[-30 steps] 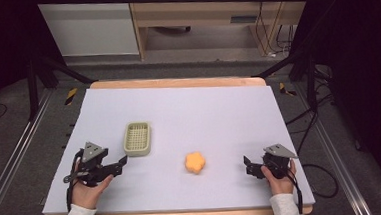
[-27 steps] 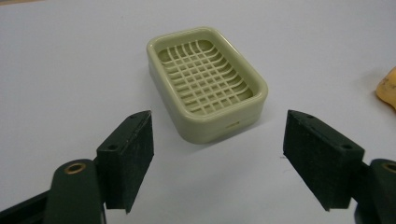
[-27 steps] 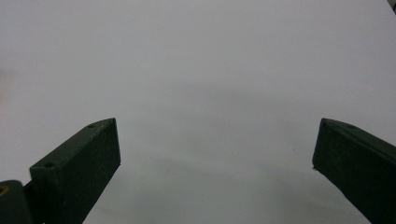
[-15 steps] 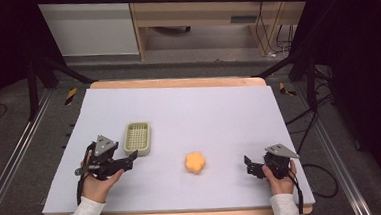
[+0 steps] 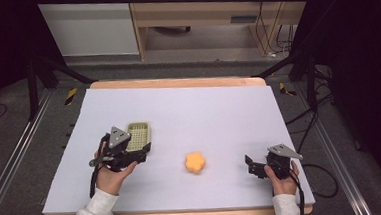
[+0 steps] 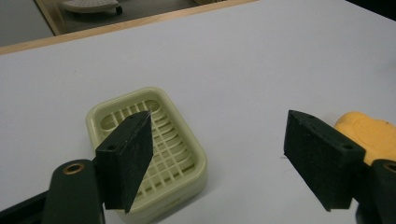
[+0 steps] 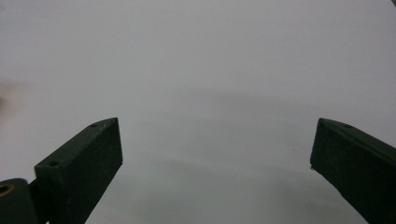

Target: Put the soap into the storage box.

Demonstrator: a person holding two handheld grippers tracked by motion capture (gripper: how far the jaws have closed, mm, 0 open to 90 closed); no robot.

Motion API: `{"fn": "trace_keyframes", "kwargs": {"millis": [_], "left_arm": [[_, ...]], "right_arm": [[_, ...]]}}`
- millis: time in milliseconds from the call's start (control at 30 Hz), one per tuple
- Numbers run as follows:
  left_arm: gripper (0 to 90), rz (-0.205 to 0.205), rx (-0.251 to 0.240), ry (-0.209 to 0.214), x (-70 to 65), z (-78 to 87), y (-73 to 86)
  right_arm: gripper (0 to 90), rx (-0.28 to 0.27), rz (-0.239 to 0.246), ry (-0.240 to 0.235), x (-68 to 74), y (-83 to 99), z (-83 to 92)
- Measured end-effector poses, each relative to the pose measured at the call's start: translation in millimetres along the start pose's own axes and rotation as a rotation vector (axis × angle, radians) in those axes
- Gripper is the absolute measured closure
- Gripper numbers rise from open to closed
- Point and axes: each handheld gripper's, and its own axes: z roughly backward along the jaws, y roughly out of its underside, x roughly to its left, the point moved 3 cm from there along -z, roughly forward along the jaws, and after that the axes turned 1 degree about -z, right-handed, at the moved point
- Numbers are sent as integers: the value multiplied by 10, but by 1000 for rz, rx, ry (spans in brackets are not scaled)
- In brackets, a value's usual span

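Note:
A pale green slatted soap dish [image 5: 138, 135] lies on the white table sheet [image 5: 204, 111], left of centre. An orange flower-shaped soap [image 5: 195, 162] rests to its right, near the middle. My left gripper [image 5: 142, 153] hovers open just in front of the dish, held in a hand. In the left gripper view the dish [image 6: 154, 140] sits behind the left jaw and the orange soap [image 6: 369, 133] peeks out behind the right jaw. My right gripper [image 5: 251, 166] stands open at the front right, with nothing but bare sheet between its fingers.
The table's wooden far edge [image 5: 177, 82] borders a gap before a wooden cabinet [image 5: 208, 16]. Black stand legs [image 5: 41, 71] flank the table, and cables [image 5: 320, 129] trail on the floor at the right.
My left gripper has moved forward and to the right, from the front left up close to the soap dish. The right gripper has stayed put.

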Motion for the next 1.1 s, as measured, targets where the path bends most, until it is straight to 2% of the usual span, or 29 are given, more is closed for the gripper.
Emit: {"fn": "trace_keyframes", "kwargs": {"millis": [100, 200, 367, 600, 867, 933, 1100], "left_arm": [[236, -13, 4, 7, -53, -34, -16], [236, -11, 4, 15, -82, -58, -29], [235, -19, 8, 30, -145, -100, -59], [235, -37, 16, 55, -259, -169, -103], [229, -75, 39, 93, -463, -283, -154], [226, -72, 36, 96, -486, -298, -157], [222, -97, 63, 110, -570, -365, -156]], "right_arm": [[6, -16, -16, 46, -19, 2, 8], [19, -15, -38, 32, -36, 3, 14], [23, -11, -15, 30, -19, 4, 9], [25, -11, -21, 25, -23, 3, 9], [33, -6, -4, 23, -9, 4, 5], [33, -3, -7, 19, -3, 3, 6], [33, 0, -2, 18, -1, 3, 3]]}}
